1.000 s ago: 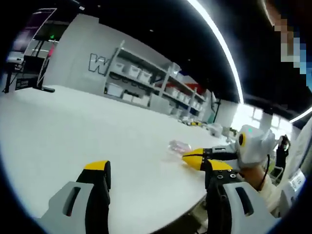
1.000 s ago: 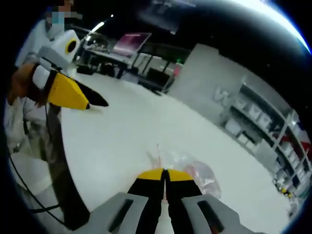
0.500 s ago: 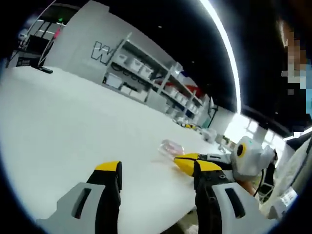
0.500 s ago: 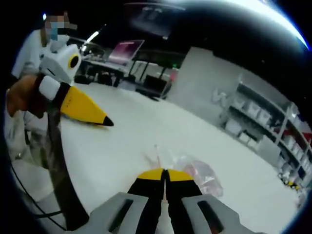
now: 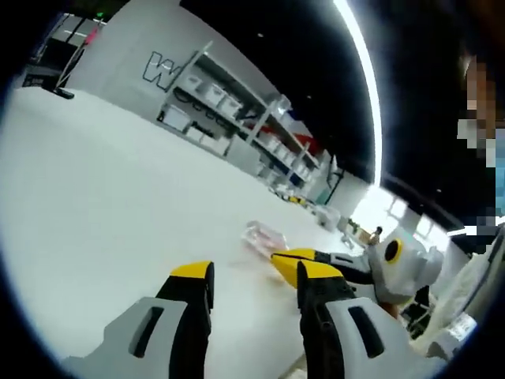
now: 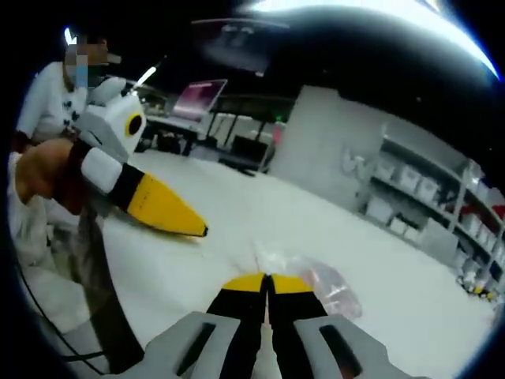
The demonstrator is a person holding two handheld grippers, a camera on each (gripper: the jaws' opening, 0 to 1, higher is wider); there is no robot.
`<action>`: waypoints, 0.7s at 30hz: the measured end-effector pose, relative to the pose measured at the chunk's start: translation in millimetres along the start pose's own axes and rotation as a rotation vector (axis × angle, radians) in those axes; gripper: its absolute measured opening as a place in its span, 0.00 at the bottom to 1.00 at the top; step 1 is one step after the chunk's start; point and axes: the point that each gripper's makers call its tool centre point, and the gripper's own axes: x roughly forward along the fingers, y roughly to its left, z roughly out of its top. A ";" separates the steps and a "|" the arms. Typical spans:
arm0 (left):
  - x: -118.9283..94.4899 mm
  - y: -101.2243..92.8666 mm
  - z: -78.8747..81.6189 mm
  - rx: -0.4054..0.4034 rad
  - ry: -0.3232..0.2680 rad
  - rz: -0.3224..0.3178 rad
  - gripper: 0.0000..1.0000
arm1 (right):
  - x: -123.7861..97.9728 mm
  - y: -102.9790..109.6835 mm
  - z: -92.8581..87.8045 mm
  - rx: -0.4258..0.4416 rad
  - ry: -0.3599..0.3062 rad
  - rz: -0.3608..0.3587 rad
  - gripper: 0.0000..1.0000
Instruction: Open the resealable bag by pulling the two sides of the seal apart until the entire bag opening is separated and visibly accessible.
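**Right claw pinned on bag edge, left claw spread and short of the seal**

My right gripper (image 6: 267, 278) has its jaws pressed together, the yellow tips meeting with no gap I can see. The near edge of the resealable bag (image 6: 312, 280) runs straight under those tips, so I judge it is pinching the film there; the actual contact is hidden behind the tips.

My left gripper (image 5: 251, 276) stands spread, nothing between its jaws. In the right gripper view it (image 6: 166, 207) comes in from the left, tip low over the table (image 6: 237, 205), near the bag but apart from it.

The bag lies flat on the white table, clear and crinkled, with something pinkish inside. In the left gripper view it (image 5: 264, 234) sits just beyond the right gripper (image 5: 293, 261).

Handling, as a judgement:
- Thin film, very light: it will slide or lift with any pull, so one side must stay anchored.
- Slippery and limp: a shallow bite will likely slip off.
- The seal strip should be the stiffest part; I would take the free lip right beside it, opposite the pinched side.
- I cannot tell which edge carries the seal.

Behind, grey shelving (image 5: 237, 126) stands along the far wall.
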 end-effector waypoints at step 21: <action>35.9 -7.2 -8.3 -0.154 0.017 -0.014 0.25 | -4.5 -5.5 1.7 0.104 -0.080 0.031 0.00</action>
